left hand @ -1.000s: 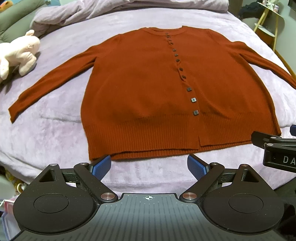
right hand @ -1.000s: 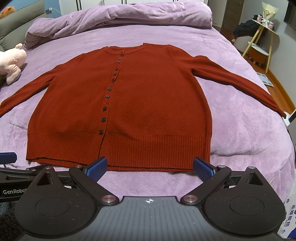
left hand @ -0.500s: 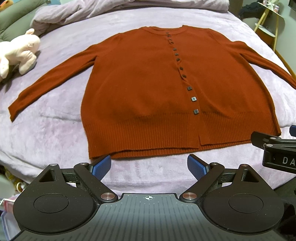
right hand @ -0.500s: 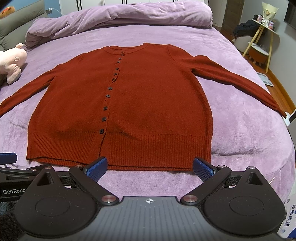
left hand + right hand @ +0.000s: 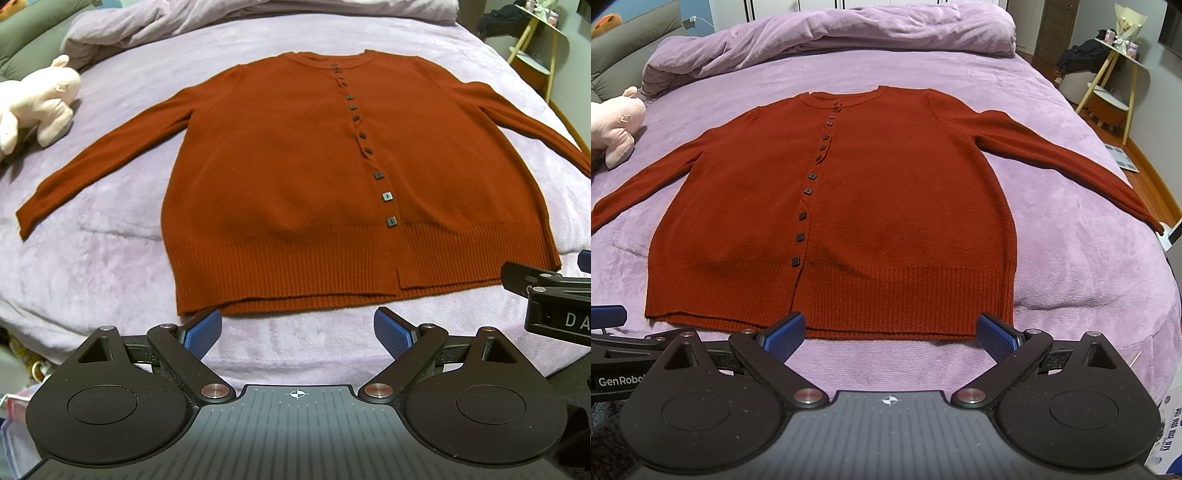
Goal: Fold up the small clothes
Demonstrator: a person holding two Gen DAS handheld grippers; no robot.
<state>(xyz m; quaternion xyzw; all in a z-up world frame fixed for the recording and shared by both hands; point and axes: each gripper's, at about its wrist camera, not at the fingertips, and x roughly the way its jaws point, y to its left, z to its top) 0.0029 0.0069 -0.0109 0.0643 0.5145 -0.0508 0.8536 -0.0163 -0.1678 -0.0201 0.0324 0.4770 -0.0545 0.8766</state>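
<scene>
A rust-red buttoned cardigan [image 5: 295, 177] lies flat and face up on the purple bed, both sleeves spread out; it also shows in the right wrist view [image 5: 879, 206]. My left gripper [image 5: 297, 330] is open and empty, just short of the left half of the hem. My right gripper [image 5: 890, 332] is open and empty, just short of the right half of the hem. Each gripper shows at the edge of the other's view.
A pink plush toy [image 5: 37, 103] lies at the left of the bed [image 5: 92, 266]. A bunched purple duvet [image 5: 831, 40] lies along the far end. A small side table [image 5: 1115, 74] and a stool stand right of the bed.
Both grippers have barely moved; the cardigan sits very slightly nearer in the views. Nothing was taken hold of.
</scene>
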